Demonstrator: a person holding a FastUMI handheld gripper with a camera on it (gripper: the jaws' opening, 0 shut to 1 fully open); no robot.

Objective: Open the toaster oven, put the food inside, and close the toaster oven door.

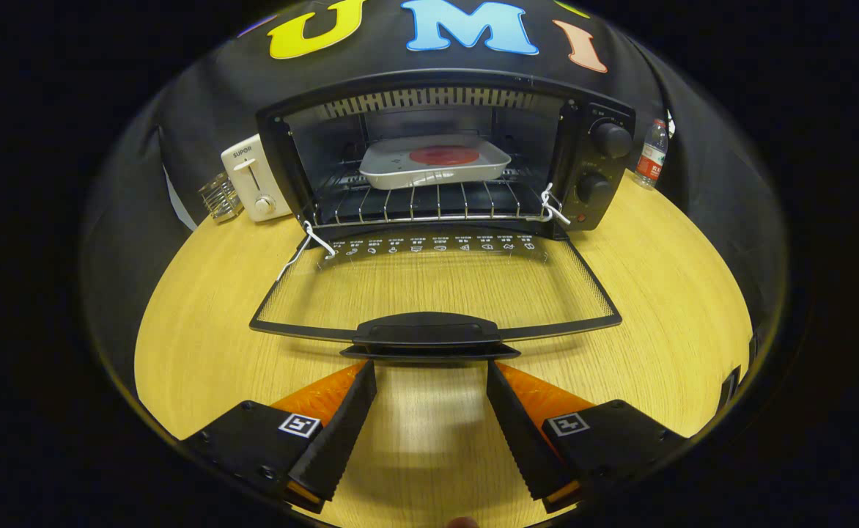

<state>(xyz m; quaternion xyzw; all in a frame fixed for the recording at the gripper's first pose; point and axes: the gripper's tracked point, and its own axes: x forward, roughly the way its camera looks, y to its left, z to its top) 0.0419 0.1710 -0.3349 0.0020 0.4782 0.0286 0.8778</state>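
— Where's your claw [431,367] right now?

— Low over the wooden surface [664,345], fingers spread wide with nothing between them but bare wood. Your fingertips [365,370] sit just short of the toaster oven door's handle [424,331], one on each side of its middle, and I can't tell whether they touch its underside.

— And the door itself?

— The glass door [437,282] is folded all the way down, lying nearly flat toward you, so the handle is the closest part of the oven to your claw. Thin white cords [554,207] run from the door's hinge corners on both sides.

— Where's the food?

— Already inside the toaster oven [591,110]. A white rectangular tray [393,170] rests on the wire rack [429,205], well beyond your fingers, straight ahead past the door. A round reddish piece of food [444,155] lies on the tray.

— Anything else around?

— Two knobs [611,139] sit on the oven's right-hand panel. A white pop-up toaster [252,180] stands just left of the oven, with a small wire rack-like object [219,196] beside it. A water bottle [651,155] stands to the right of the oven, near the back of the surface.
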